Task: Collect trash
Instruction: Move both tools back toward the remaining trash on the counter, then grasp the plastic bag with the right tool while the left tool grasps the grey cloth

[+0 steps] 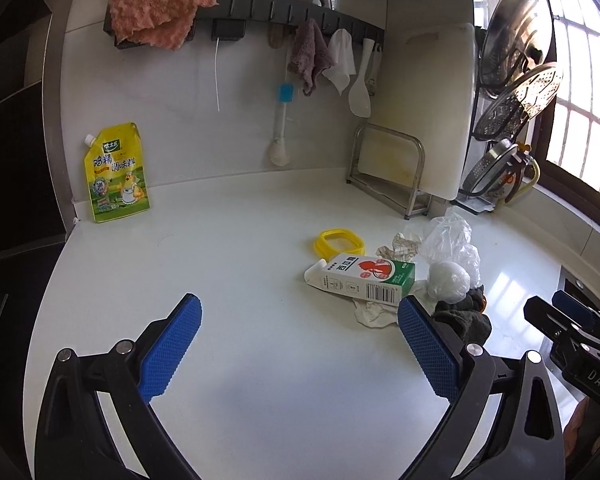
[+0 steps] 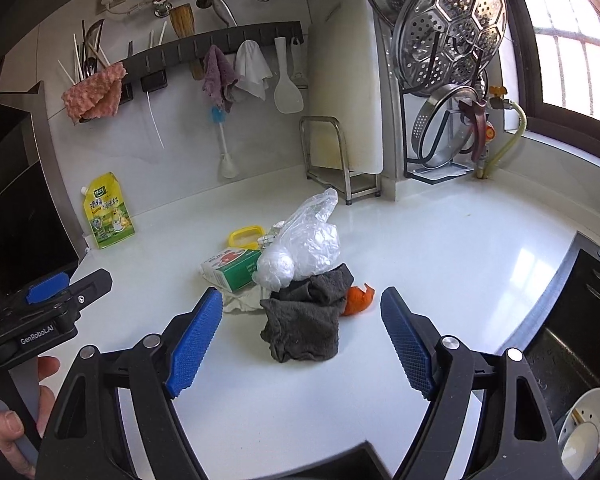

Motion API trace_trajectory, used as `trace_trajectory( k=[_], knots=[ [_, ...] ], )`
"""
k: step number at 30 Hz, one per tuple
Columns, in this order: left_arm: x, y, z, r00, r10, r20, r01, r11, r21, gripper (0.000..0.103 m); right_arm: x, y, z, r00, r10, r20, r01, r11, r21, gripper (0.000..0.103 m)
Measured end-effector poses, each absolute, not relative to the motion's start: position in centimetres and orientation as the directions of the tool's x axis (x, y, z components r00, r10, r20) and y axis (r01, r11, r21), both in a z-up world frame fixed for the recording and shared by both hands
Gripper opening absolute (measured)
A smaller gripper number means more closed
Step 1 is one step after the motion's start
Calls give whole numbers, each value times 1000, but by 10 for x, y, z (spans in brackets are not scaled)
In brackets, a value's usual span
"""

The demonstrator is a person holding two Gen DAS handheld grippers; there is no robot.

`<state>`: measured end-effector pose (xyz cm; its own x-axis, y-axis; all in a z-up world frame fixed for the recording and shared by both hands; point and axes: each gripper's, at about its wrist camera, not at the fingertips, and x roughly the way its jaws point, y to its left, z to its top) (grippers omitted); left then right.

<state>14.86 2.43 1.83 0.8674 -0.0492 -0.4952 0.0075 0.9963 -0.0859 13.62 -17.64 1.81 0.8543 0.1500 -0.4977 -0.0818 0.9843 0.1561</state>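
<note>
Right gripper [image 2: 302,334]: jaws spread wide, empty, hovering low over the desk [image 2: 440,232] w/ the dark grey cloth [image 2: 302,330] sitting straight ahead between the two blue pads, not touched yet. Left gripper [image 1: 300,346]: jaws also spread, empty, aimed at bare desk; its right pad is just beside the same cloth & a crumpled white paper [image 1: 374,312].

Trash is one heap mid-desk: carton [image 1: 362,278] lying on its side, white plastic ball [image 1: 449,282] & crumpled clear bag [image 2: 314,240] on top of/behind the cloth, orange scrap [image 2: 358,300] touching the cloth's right edge, yellow ring lid [image 1: 339,241] just behind the carton, printed wrapper [image 1: 400,248] near it. Yellow seasoning pouch [image 1: 116,174] stands apart at the back wall — prob. not trash.

Step, by my read: approach, nothing picked up yet. Next move likely: right gripper goes fwd & down, closes on the cloth or the bag above it. Soft stuff, needs a deep bite; ball may roll off. No bin seen in either view.
</note>
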Motion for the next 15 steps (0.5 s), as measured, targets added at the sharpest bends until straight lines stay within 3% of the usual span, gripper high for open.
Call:
trace_trajectory(
  k=[6,15],
  knots=[
    [167,28,12,858,-42,-512,-10,995,-98,97,182,-160,7,828,165,-535,-93,983,159,78],
    [178,28,-1,841,-41,-540,-11,996,-94,97,221,-149,-8,812,72,-579,-28,996,84,78]
  ],
)
